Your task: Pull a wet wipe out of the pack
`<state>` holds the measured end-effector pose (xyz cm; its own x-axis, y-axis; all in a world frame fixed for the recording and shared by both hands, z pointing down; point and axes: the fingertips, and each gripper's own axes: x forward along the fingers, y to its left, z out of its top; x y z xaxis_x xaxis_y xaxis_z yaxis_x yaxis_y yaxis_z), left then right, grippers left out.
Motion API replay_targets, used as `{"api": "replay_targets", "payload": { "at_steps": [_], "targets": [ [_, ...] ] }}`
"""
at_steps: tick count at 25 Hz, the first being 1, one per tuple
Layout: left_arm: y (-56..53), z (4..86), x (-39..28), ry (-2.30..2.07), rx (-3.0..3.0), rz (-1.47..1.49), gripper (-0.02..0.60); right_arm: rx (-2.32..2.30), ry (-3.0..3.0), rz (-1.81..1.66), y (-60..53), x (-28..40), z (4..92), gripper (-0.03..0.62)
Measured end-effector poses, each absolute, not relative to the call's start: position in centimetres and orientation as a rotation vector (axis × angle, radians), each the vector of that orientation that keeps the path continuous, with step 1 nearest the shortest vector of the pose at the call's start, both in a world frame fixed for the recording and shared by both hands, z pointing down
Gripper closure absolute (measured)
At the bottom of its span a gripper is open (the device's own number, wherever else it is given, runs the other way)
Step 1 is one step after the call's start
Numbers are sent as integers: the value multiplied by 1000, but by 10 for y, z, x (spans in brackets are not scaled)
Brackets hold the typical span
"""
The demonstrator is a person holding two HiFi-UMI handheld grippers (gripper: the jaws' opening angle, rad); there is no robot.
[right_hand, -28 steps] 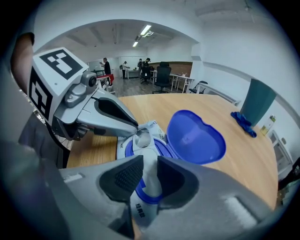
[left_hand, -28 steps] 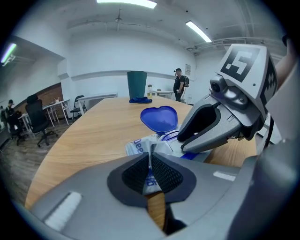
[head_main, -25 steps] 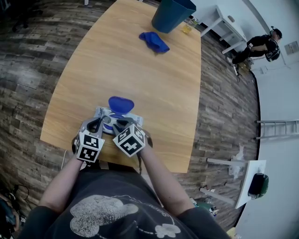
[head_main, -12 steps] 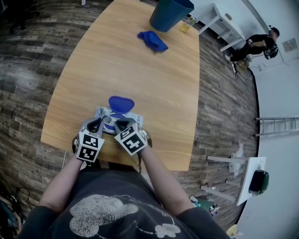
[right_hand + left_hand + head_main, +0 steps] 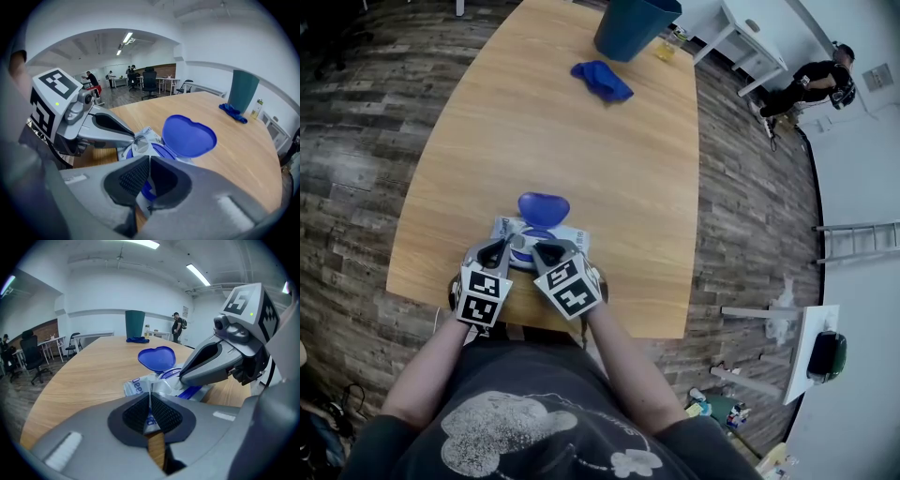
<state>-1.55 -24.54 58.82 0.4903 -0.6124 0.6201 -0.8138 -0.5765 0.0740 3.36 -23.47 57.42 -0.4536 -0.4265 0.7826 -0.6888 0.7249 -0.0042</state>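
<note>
1. The left tongs were closed, their ribbed black pads pinched on a thin fold of film at the near edge of the white-and-blue soft plastic wet wipe pack.
2. The right tongs were also closed, pads together at the tips, directly above the pack's blue-rimmed opening. Whether anything was caught between them could not be told.
3. Both tongs met over the pack from the near side, left beside right, tips close together.
4. The pack lay flat on the light wooden desk, near the edge closest to the person.
5. The rounded blue plastic flip lid stood open, hinged up on the far side of the pack.
6. The middle of the desk was bare wood.
7. A crumpled blue cloth lay near the far end of the desk.
8. A dark teal bin stood just beyond the cloth, at the far edge.
9. Beyond the desk, a person in dark clothing was on the floor beside a white side table.
</note>
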Motion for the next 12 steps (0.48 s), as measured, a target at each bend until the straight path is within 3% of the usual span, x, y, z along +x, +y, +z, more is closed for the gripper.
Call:
{"api": "replay_targets", "payload": {
  "at_steps": [12],
  "targets": [
    [-247,587,-14,-1158,2389,764,549,1015,-2201,417,-238,41,521,589]
  ]
}}
